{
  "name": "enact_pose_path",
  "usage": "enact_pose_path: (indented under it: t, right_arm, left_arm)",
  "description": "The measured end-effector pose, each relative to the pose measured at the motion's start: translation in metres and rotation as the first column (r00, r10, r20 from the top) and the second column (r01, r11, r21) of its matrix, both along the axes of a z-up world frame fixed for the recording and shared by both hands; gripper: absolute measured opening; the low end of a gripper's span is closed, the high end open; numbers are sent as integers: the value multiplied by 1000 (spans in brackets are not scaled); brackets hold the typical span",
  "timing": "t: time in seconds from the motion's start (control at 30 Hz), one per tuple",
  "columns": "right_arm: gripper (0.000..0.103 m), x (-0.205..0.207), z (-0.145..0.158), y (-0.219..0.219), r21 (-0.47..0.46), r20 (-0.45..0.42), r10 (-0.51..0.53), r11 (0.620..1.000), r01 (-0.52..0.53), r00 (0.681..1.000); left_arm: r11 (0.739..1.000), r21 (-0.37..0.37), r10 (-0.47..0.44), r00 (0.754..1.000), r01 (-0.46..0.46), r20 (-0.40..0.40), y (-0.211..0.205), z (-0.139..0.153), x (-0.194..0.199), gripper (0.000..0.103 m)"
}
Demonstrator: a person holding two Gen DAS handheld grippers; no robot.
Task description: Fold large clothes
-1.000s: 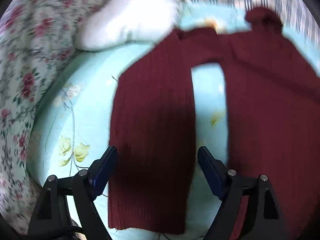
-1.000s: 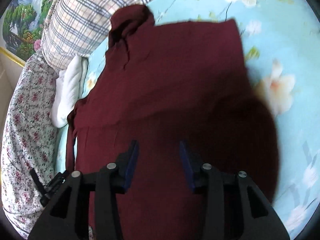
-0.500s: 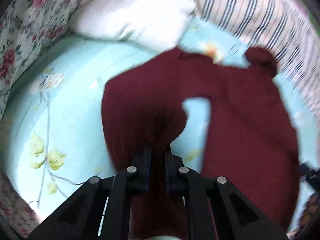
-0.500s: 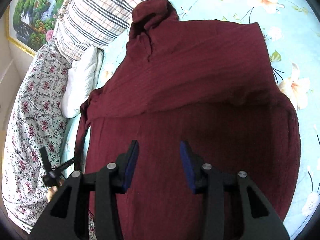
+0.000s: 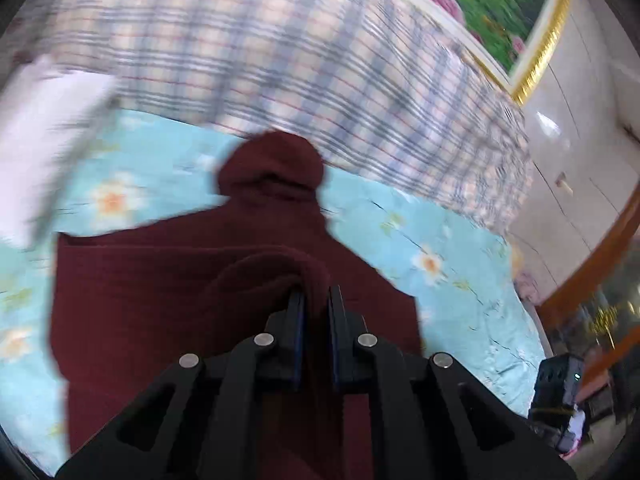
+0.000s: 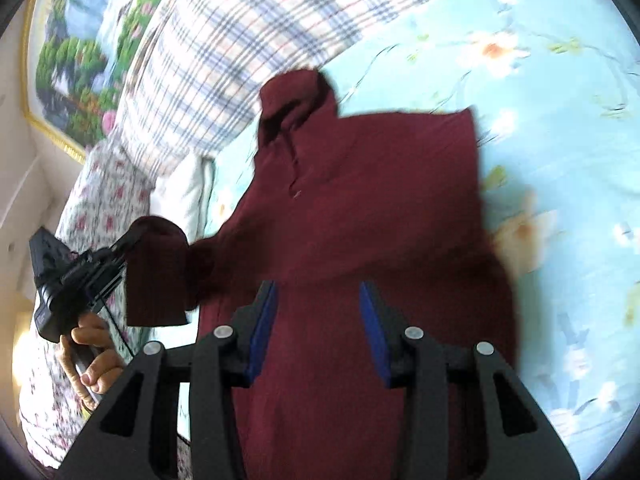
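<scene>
A dark red ribbed sweater (image 6: 372, 208) with a high collar lies on the light blue floral bed sheet (image 6: 560, 92); it also shows in the left wrist view (image 5: 160, 280). My left gripper (image 5: 316, 304) is shut on the sweater's sleeve (image 5: 272, 272) and holds it lifted over the body. In the right wrist view the left gripper (image 6: 120, 256) holds the sleeve (image 6: 156, 272) up at the sweater's left side. My right gripper (image 6: 318, 312) is open and empty above the sweater's lower body.
A plaid pillow (image 5: 300, 64) lies behind the collar. A white cushion (image 5: 44, 128) and a floral quilt (image 6: 104, 200) lie on the left. A framed landscape picture (image 6: 72, 48) hangs on the wall. White cupboards (image 5: 580, 140) stand at the right.
My left gripper closed on the sleeve, then lifted it and carried it towards the sweater's body. My right gripper stayed open over the lower body.
</scene>
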State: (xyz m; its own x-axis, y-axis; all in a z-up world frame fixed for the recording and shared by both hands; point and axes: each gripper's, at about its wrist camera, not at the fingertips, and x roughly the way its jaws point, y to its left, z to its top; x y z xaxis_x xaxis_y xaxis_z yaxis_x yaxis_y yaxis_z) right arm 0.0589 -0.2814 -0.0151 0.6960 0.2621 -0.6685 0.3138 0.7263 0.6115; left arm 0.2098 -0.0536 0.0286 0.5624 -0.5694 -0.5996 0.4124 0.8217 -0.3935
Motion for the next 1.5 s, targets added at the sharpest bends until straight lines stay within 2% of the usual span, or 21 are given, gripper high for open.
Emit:
enact_pose_path:
  t: [0.13,0.23,0.33,0.43,0.5,0.63,0.7,0.83,0.9,0.97,1.03,1.13,1.17,1.2,1.27,1.3,1.33,1.37,1.4,1.5]
  right_arm:
    - [44,-15,2,-29,-1,-6,-72,997,72,997]
    - [44,-22,-1,-44,-7,-24,-105,995,104,994]
    - [44,-26,-8,-53,-9,-45,-121,993,121,992]
    - [44,-26,-17,-59,0,-64,-130,991,131,989]
    - [44,-23,-22,-59,9,-75,-130,991,131,989]
    - [44,-8,-32,-53,14,-90,-104,994,106,991]
    - [44,0,-36,-49,10,-97,-88,996,90,991]
    - [48,14,-44,-40,1,-113,-65,998,65,991]
    - [50,21,-46,-34,-14,-122,-53,999,52,991]
    - [53,28,-46,-22,-44,-120,-23,999,18,993]
    - [59,38,-44,-6,-95,-122,17,995,-29,992]
    - [63,52,-45,17,-136,-123,74,987,-91,990]
    - [63,56,-46,23,-144,-125,90,984,-108,988]
    - [63,60,-47,30,-155,-127,107,980,-126,986]
    - [62,70,-53,40,-180,-136,126,972,-150,983]
    - [58,76,-57,43,-195,-150,130,968,-158,980]
    - [24,81,-60,44,-204,-162,136,964,-168,977]
    - [9,85,-62,44,-199,-173,147,963,-180,974]
    - [9,86,-61,40,-187,-178,146,966,-179,973]
    - [9,78,-38,16,-130,-108,128,981,-141,986]
  left_arm:
    - [996,55,-62,997,65,-52,-75,-45,27,9]
    - [990,119,-65,994,76,-90,-115,-84,43,9]
    - [981,178,-63,993,81,-102,-136,-114,53,11]
    - [976,195,-83,992,101,-96,-131,-125,47,20]
    - [972,203,-103,992,117,-79,-119,-124,38,35]
    - [968,221,-114,993,120,-39,-71,-119,13,47]
    - [965,251,-73,997,74,-14,-33,-120,-1,53]
    - [951,300,77,997,-74,0,50,-126,-10,54]
    - [929,328,178,984,-173,15,83,-130,-7,54]
    - [884,373,293,956,-281,26,114,-136,3,53]
    - [857,399,337,941,-326,46,130,-140,7,52]
    - [777,485,401,909,-401,109,140,-147,10,52]
    - [778,479,410,906,-406,103,144,-148,11,54]
    - [790,460,414,906,-404,85,147,-149,13,54]
    - [789,456,423,902,-412,83,148,-148,17,54]
    - [785,459,426,900,-416,89,148,-147,18,54]
    - [782,463,427,900,-418,89,147,-148,20,54]
    - [781,465,428,900,-416,86,146,-148,21,54]
    - [784,463,428,900,-413,80,147,-149,23,54]
    - [797,442,431,900,-412,62,149,-150,26,55]
